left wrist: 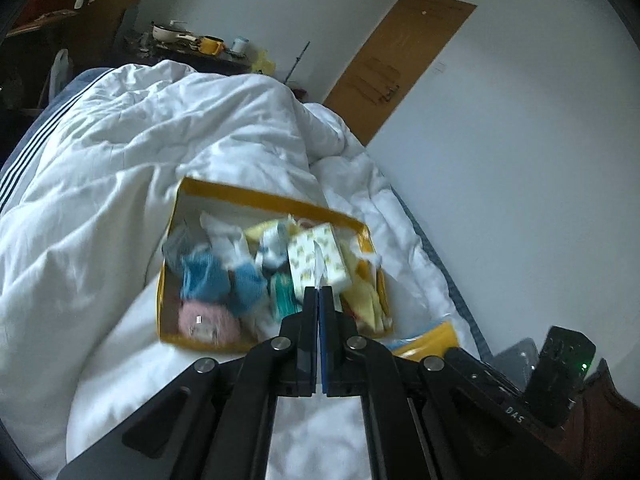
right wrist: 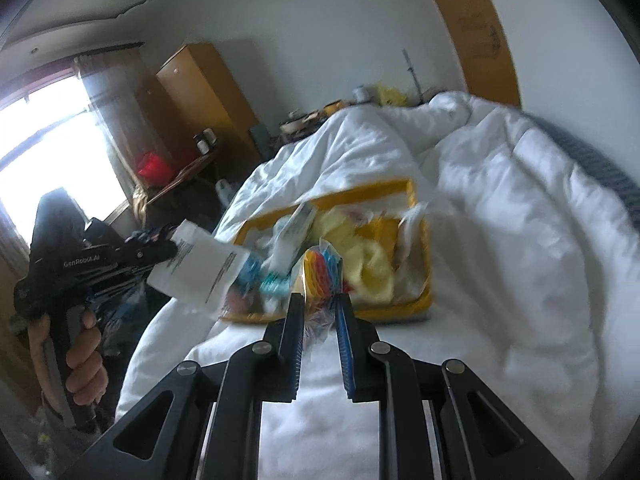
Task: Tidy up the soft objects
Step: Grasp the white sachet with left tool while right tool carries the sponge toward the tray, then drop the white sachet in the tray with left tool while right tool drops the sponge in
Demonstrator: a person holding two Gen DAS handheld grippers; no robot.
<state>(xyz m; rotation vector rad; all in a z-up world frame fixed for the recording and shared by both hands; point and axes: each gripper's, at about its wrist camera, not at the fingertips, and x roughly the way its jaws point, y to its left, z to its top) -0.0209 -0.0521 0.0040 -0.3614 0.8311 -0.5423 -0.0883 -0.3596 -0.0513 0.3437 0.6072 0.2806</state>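
Note:
A yellow-rimmed storage box (left wrist: 272, 197) lies open on the white duvet, packed with blue yarn (left wrist: 208, 276), a pink plush (left wrist: 206, 320) and yellow cloth (right wrist: 372, 268). My left gripper (left wrist: 319, 289) is shut on a white packet with yellow print (left wrist: 312, 258), which hangs above the box's near side. From the right wrist view that packet (right wrist: 200, 270) shows its printed back, with the left gripper (right wrist: 172, 249) at its left edge. My right gripper (right wrist: 320, 304) is shut on a clear plastic bag of red, blue and yellow pieces (right wrist: 322, 276), just in front of the box (right wrist: 360, 192).
The crumpled white duvet (left wrist: 140, 152) covers the bed, with striped bedding (left wrist: 28, 152) at its left edge. A cluttered table (left wrist: 192, 44) and a wooden door (left wrist: 396, 64) stand beyond it. A wardrobe (right wrist: 204, 92) and a bright window (right wrist: 44, 144) are on the left. A hand (right wrist: 84, 364) grips the left tool.

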